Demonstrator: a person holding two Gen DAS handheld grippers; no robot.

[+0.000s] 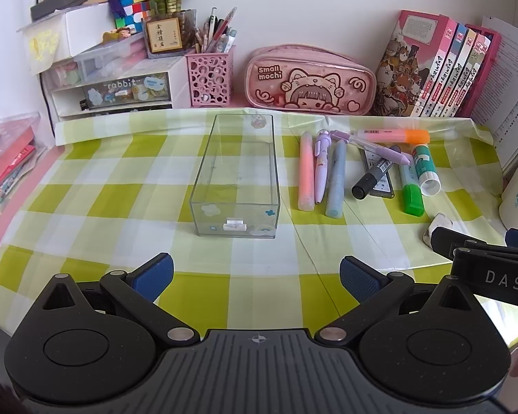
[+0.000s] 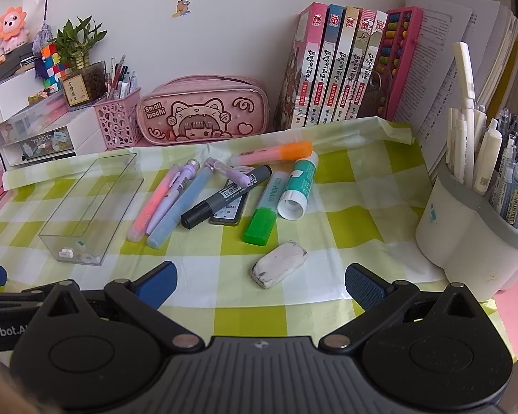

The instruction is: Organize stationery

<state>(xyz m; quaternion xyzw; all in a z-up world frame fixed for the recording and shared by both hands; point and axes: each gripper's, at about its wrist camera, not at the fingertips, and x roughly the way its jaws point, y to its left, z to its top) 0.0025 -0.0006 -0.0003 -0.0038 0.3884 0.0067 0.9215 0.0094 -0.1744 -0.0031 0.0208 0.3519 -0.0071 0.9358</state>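
A clear rectangular box (image 1: 236,176) stands lengthwise at mid-desk on a green-and-white checked cloth (image 1: 121,203). Just to its right lies a loose cluster of stationery: a pink highlighter (image 1: 306,172), a purple pen (image 1: 320,169), a blue highlighter (image 1: 336,179), a black marker (image 2: 224,196) resting across a dark flat case, a green-capped highlighter (image 2: 264,214), a glue stick (image 2: 298,188) and an orange-capped highlighter (image 2: 276,151). A soiled white eraser (image 2: 279,264) lies apart, nearer the front. The cloth's back edge meets a pink pencil case (image 1: 310,81), a pink pen holder (image 1: 210,79), white drawers and a row of books (image 2: 338,65) against the wall; a white pen pot (image 2: 466,227) occupies the right edge. Bare cloth lies before the box. The left gripper (image 1: 255,277) and right gripper (image 2: 259,283) hover at the front, fingers spread wide, holding nothing.
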